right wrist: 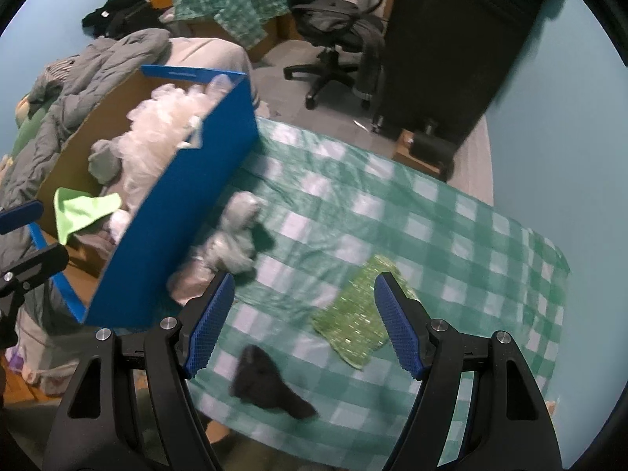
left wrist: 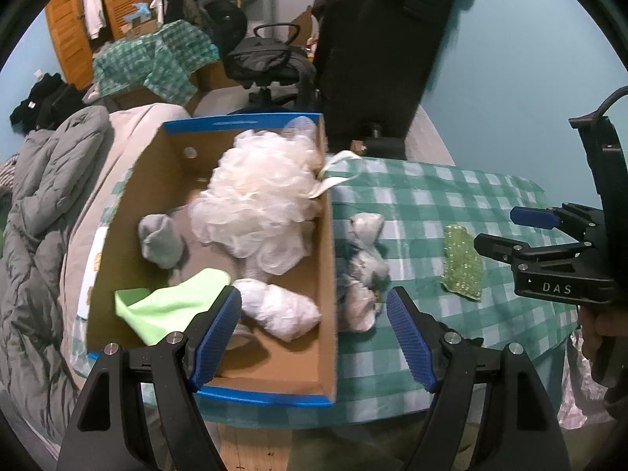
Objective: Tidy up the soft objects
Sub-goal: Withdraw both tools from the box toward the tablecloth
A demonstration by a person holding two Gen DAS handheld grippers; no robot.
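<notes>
Blue cardboard box with a brown interior (left wrist: pixel 327 306) sits at the left end of the green-and-white checked cloth (left wrist: pixel 451 196). Already inside: a white mesh bath pouf (left wrist: pixel 259 204), a rolled grey sock (left wrist: pixel 161 241), a lime-green cloth (left wrist: pixel 172 306) and a white crumpled plastic-looking bundle (left wrist: pixel 280 312).

Still outside: a grey-and-white soft bundle (right wrist: pixel 235 235) touching the box's outer wall, a green glittery rectangular scrubber (right wrist: pixel 359 314) near mid-cloth, and a black sock-like piece (right wrist: pixel 267 384) near the cloth's front edge.

Left gripper (left wrist: pixel 314 337) is released, nothing between its pads, straddling the box's near right wall. Right gripper (right wrist: pixel 304 325) is likewise spread and empty, above the cloth between the bundle and the scrubber.

Risks, judged: a left finger descending could catch the box wall and shove or tip the box. The flat scrubber may slip the pads, or the cloth be pinched and dragged with it. Frames are motion-blurred, so exact contact is uncertain.
</notes>
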